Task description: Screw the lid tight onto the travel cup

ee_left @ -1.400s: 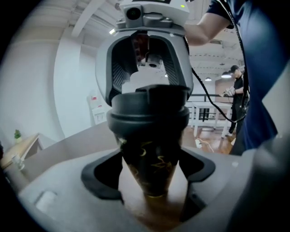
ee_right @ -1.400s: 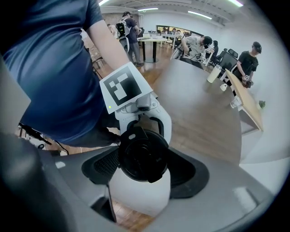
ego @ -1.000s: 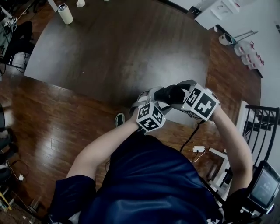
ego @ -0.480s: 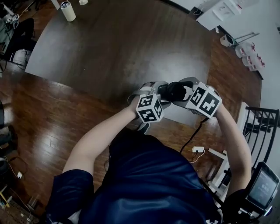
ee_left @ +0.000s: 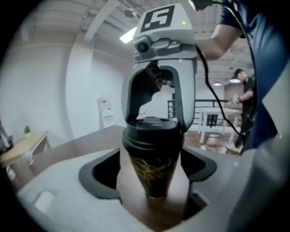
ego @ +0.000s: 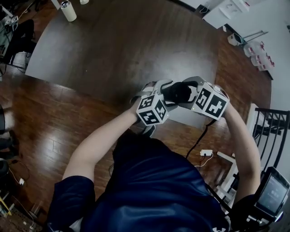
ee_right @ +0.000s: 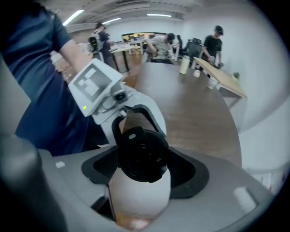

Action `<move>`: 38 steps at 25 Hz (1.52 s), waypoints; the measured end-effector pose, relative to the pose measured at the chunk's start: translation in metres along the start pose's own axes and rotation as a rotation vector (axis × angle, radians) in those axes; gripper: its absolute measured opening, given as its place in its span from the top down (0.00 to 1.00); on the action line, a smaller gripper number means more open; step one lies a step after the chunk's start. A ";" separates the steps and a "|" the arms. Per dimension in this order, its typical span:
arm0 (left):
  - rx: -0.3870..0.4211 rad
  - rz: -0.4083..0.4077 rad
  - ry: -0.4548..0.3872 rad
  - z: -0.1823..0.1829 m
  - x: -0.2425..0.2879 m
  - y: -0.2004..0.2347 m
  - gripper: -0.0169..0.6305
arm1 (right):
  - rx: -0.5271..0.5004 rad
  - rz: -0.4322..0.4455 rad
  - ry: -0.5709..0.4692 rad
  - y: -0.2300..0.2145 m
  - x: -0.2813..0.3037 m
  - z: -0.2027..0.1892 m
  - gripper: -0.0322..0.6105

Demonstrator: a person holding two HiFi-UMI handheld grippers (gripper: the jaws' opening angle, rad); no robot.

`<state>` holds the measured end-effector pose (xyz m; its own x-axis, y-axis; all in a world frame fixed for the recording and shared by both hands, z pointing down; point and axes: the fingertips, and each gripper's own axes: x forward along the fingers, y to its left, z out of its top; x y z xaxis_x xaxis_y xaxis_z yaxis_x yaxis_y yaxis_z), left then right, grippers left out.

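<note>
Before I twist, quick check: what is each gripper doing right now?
Left gripper: jaws just opened wider, open around the travel cup, not pressing it.
Right gripper: shut on the lid.

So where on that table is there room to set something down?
Nearly all the dark table is bare, from the white tumbler in the far left corner to the near edge. Only the near right edge around the travel cup is crowded.

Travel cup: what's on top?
A black lid sits on the travel cup, with the right tongs clamped around it. The lid covers the opening, so the inside cannot be seen.
</note>
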<state>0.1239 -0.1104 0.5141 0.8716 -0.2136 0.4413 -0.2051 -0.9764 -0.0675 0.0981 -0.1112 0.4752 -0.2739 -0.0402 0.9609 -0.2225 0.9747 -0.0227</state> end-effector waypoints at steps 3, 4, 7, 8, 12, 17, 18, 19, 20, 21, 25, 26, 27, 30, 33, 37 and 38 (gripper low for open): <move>0.131 -0.129 0.020 0.000 0.012 -0.001 0.33 | -0.152 0.068 -0.007 -0.001 0.001 0.002 0.42; 0.130 -0.141 0.022 -0.001 0.013 0.000 0.33 | -0.133 0.071 -0.006 -0.003 0.001 0.002 0.42; 0.070 -0.059 0.015 -0.002 0.012 0.002 0.35 | 0.078 0.006 -0.013 -0.008 0.001 0.002 0.42; 0.046 -0.007 0.013 -0.002 0.011 0.001 0.35 | 0.166 -0.031 -0.015 -0.008 0.001 0.001 0.42; -0.111 0.199 0.025 -0.005 0.009 -0.004 0.37 | 0.436 -0.156 -0.034 -0.007 0.000 -0.008 0.42; -0.120 0.120 0.009 -0.010 0.003 -0.004 0.35 | 0.382 -0.110 -0.071 -0.006 0.001 -0.001 0.42; -0.064 0.061 0.018 -0.012 0.002 -0.002 0.33 | 0.292 -0.081 -0.061 -0.004 0.001 0.003 0.42; -0.002 0.002 0.029 -0.013 0.001 -0.002 0.33 | 0.175 -0.050 -0.041 -0.002 0.001 0.005 0.42; 0.057 -0.050 0.042 -0.014 0.002 -0.002 0.33 | 0.046 -0.020 -0.012 0.002 0.002 0.006 0.42; 0.106 -0.090 0.053 -0.014 0.004 -0.003 0.33 | -0.081 0.008 0.022 0.004 0.002 0.006 0.42; 0.110 -0.085 0.044 -0.011 0.014 -0.003 0.35 | -0.264 0.058 0.141 0.000 0.004 0.002 0.41; 0.076 -0.058 0.037 -0.011 0.015 -0.001 0.36 | -0.193 0.046 0.161 -0.004 0.004 0.000 0.41; 0.044 -0.032 0.037 -0.012 0.016 0.000 0.36 | -0.077 0.030 0.169 -0.006 0.004 -0.003 0.42; 0.003 0.014 0.046 -0.012 0.018 -0.006 0.37 | 0.303 -0.006 0.138 -0.005 0.005 -0.013 0.42; -0.010 0.026 0.043 -0.012 0.020 -0.011 0.37 | 0.438 -0.010 0.110 -0.002 0.003 -0.018 0.42; -0.024 0.020 0.046 -0.014 0.020 -0.008 0.37 | 0.034 0.037 0.039 0.010 -0.008 0.008 0.31; -0.023 0.016 0.047 -0.014 0.019 -0.007 0.37 | -0.178 0.023 0.054 0.011 -0.011 0.012 0.31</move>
<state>0.1359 -0.1072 0.5357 0.8462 -0.2270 0.4821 -0.2294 -0.9718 -0.0549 0.0872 -0.1030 0.4606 -0.2248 -0.0101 0.9743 -0.0462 0.9989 -0.0003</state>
